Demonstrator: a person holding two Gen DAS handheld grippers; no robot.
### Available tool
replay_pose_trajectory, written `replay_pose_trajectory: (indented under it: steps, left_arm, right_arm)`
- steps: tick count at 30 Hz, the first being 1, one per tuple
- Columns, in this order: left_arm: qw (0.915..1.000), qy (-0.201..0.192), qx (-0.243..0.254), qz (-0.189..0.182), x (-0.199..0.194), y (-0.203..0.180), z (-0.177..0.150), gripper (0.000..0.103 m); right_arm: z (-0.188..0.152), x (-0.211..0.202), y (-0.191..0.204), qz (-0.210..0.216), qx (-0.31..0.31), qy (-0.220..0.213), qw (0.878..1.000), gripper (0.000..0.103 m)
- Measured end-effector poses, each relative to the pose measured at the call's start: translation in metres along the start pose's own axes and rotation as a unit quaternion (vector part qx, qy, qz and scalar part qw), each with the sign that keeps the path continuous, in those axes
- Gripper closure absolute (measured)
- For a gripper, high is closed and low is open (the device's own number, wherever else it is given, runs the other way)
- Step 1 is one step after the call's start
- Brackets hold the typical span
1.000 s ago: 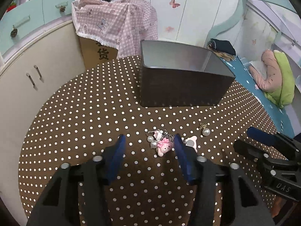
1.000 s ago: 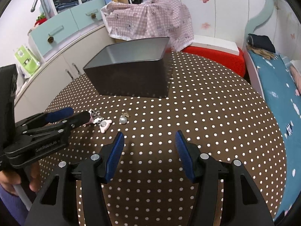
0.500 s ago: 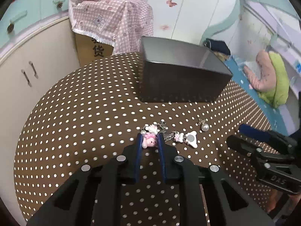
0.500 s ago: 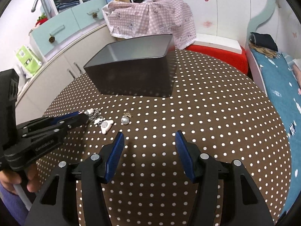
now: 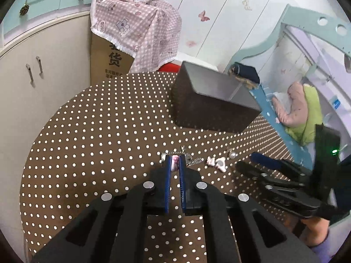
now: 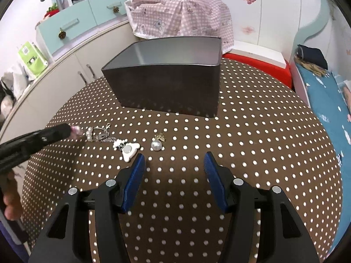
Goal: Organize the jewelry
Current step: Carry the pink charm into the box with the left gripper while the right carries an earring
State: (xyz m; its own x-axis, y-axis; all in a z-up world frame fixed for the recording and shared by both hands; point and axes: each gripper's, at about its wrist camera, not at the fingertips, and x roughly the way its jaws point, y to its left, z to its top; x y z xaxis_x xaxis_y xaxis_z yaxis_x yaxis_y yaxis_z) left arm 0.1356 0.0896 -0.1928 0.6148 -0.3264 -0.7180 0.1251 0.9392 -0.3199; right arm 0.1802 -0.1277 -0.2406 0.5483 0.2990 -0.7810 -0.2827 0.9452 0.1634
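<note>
On the dotted surface (image 5: 92, 131), our left gripper (image 5: 174, 164) has just clamped its jaws on the pink charm (image 5: 174, 161), ready for the box (image 6: 166, 83), while our right gripper (image 6: 174, 166) waits released

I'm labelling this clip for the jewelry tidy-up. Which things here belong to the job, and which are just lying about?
Belongs to the job:
pink charm, pinched in the left gripper
charm chain
white bow piece
pearl earring
dark box
right gripper, open

Just lying about:
pink checked cloth
cardboard carton
</note>
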Motion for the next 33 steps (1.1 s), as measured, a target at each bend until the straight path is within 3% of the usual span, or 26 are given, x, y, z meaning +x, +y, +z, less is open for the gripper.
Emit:
replay_pose_trajectory:
  steps: [4, 9, 12, 13, 23, 27, 30, 33]
  left_arm:
    - [0.9985, -0.004, -0.021, -0.05, -0.007, 0.003, 0.005, 0.097]
    - [0.9991, -0.011, -0.013, -0.038, -0.01, 0.0, 0.013, 0.097]
    - [0.9992, -0.014, -0.009, -0.035, -0.01, -0.001, 0.018, 0.097]
    - [0.9992, -0.013, -0.008, -0.036, -0.009, -0.001, 0.022, 0.097]
    - [0.9986, -0.023, -0.003, -0.048, -0.016, -0.007, 0.034, 0.097]
    - [0.9978, -0.031, 0.013, -0.057, -0.021, -0.021, 0.044, 0.097]
    - [0.9961, -0.034, 0.027, -0.077, -0.026, -0.036, 0.054, 0.097]
    - [0.9947, -0.035, 0.042, -0.087, -0.028, -0.049, 0.064, 0.097]
  right_arm:
    - [0.009, 0.007, 0.003, -0.003, -0.006, -0.001, 1.0, 0.049]
    - [0.016, 0.015, 0.009, -0.008, -0.024, 0.001, 1.0, 0.058]
    - [0.016, 0.017, 0.015, -0.023, -0.048, -0.001, 0.999, 0.074]
    - [0.015, 0.017, 0.016, -0.016, -0.051, 0.001, 0.999, 0.09]
    - [0.015, -0.01, 0.011, 0.009, -0.043, -0.018, 0.999, 0.091]
    - [0.026, -0.035, 0.007, 0.02, -0.039, -0.039, 0.998, 0.091]
    - [0.038, -0.051, -0.003, 0.063, -0.011, -0.047, 0.997, 0.091]
    - [0.052, -0.065, -0.008, 0.06, -0.005, -0.064, 0.996, 0.091]
